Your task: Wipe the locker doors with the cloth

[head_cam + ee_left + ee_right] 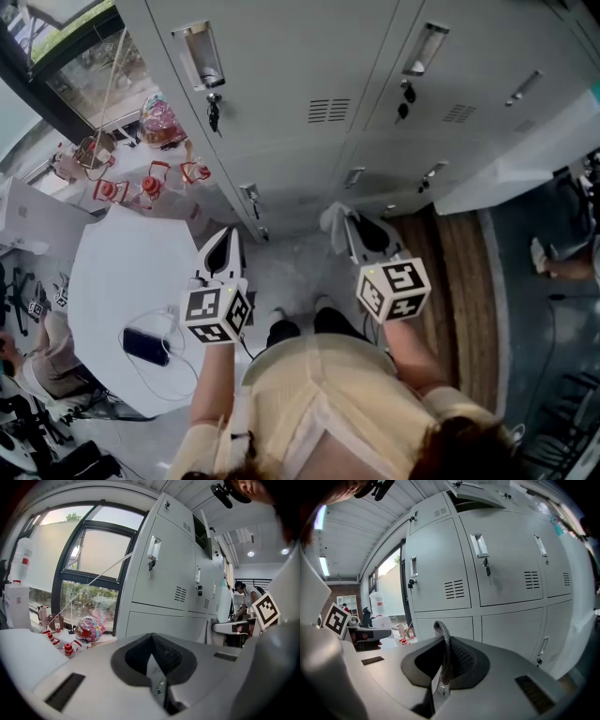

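Observation:
Grey locker doors fill the wall ahead, with handles and keys in their locks; they also show in the left gripper view and the right gripper view. My right gripper is shut on a thin grey cloth, which pokes up between the jaws and hangs pale at the tip. It is held low, short of the bottom lockers. My left gripper is shut with nothing in it, level with the right one and pointing at the lockers.
A white table stands at the left with a dark phone and its cable. Small red items and a colourful bag sit by the window. A brown mat and a white ledge lie right.

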